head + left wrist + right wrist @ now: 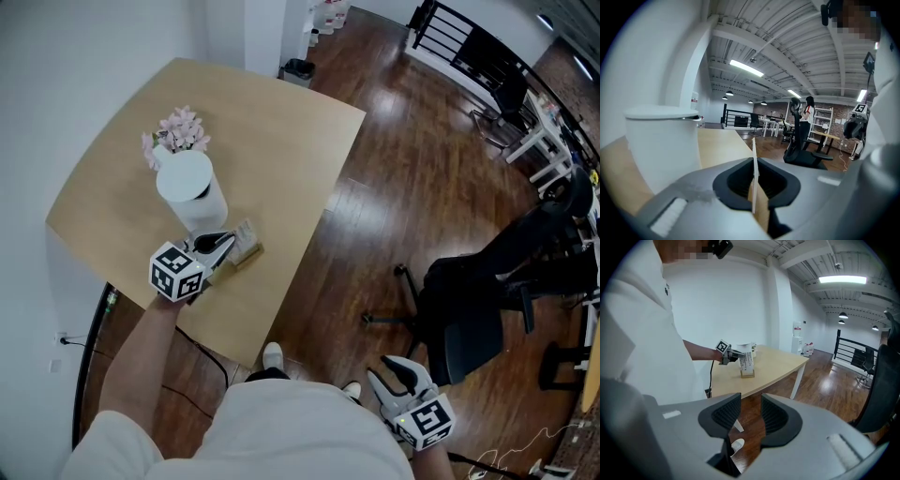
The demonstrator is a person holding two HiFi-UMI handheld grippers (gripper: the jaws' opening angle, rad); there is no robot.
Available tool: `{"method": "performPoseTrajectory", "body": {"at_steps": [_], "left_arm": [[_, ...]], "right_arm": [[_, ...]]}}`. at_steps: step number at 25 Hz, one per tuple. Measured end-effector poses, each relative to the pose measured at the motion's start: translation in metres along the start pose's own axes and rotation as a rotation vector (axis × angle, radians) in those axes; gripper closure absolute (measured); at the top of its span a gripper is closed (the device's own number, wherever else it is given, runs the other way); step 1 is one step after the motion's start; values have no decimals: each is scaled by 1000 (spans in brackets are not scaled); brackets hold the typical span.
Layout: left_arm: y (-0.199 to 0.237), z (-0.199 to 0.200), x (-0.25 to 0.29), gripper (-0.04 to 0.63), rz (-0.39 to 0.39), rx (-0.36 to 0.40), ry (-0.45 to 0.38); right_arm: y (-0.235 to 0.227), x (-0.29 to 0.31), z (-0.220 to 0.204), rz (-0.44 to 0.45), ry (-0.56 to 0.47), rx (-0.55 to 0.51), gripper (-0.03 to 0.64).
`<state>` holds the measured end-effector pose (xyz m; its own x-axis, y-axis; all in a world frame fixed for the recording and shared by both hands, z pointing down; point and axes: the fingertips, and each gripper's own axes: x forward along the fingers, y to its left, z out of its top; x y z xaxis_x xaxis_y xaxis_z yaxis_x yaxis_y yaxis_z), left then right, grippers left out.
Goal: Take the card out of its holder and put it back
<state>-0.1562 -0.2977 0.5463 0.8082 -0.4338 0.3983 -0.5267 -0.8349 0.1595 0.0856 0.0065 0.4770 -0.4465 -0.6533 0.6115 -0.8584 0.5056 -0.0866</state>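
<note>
A white printed card (746,361) stands in a small wooden holder (748,374) near the table's front edge. In the head view the card (244,233) and holder (250,254) lie just right of a white vase. My left gripper (228,243) is shut on the card, which shows edge-on (753,159) between its black pads (736,180). From the right gripper view the left gripper (736,354) grips the card's side. My right gripper (388,371) hangs low off the table, over the floor. It (750,416) is open and holds nothing.
A white vase (192,190) with pink flowers (177,131) stands close left of the card and fills the left of the left gripper view (661,140). The table edge (291,281) runs right of the holder. A black office chair (478,300) stands on the wood floor.
</note>
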Motion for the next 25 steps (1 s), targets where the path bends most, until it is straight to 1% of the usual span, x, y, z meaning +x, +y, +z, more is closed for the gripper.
{"method": "performPoseTrajectory", "body": {"at_steps": [6, 8, 10, 13, 18, 20, 25], "left_arm": [[-13, 31, -25, 578, 45, 31, -50], [-20, 39, -34, 577, 68, 43, -63], [-29, 45, -45, 578, 97, 49, -75], [-51, 52, -66, 578, 158, 37, -103], [-103, 53, -109, 578, 275, 8, -147], [-131, 50, -124, 578, 317, -5, -156], [-208, 39, -156, 578, 412, -48, -176]], "right_arm": [[0, -12, -4, 25, -38, 0, 479], [-2, -17, -9, 41, -37, -19, 479], [-3, -23, -14, 65, -39, -48, 479], [-12, -38, -25, 98, -42, -69, 479], [-30, -65, -43, 152, -57, -100, 479], [-37, -78, -55, 177, -55, -97, 479], [-46, -104, -73, 271, -75, -148, 479]]}}
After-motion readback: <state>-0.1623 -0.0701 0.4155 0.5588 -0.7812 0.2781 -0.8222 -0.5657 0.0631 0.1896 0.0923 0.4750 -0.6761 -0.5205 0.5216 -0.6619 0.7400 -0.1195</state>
